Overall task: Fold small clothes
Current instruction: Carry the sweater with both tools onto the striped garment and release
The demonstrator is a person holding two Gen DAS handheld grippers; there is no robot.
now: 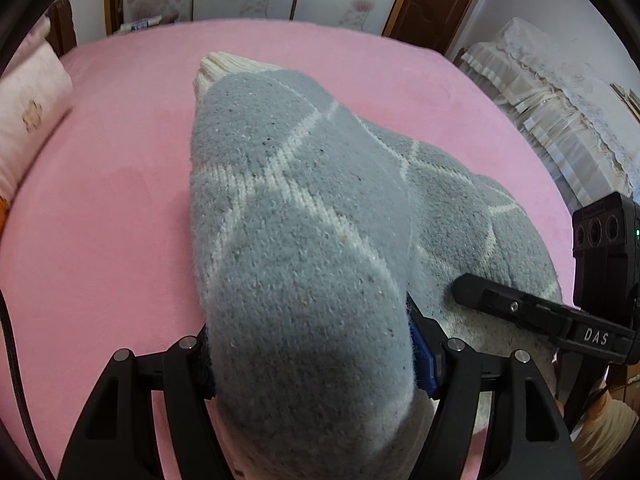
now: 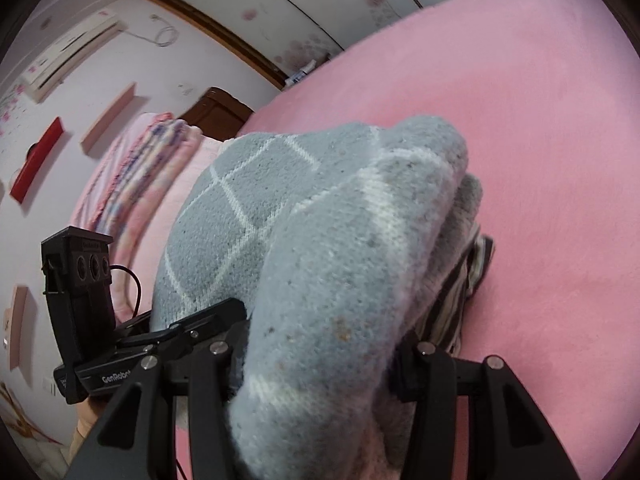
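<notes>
My left tongs (image 1: 312, 360) and right tongs (image 2: 320, 364) each stand half open, clamped on a thick bunch of the grey diamond-patterned knit (image 1: 296, 216), which drapes over the pink bed (image 1: 112, 184).

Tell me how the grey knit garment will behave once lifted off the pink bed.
Likely floppy: the grey knit garment bulges and drapes between the jaws of the left tool and the right tool. Probably light for its bulk, being fluffy knit. Unlikely to slip; the fuzzy surface should grip.

Grey diamond-patterned knit garment (image 1: 304, 240) bunched, lifted over pink bed.
</notes>
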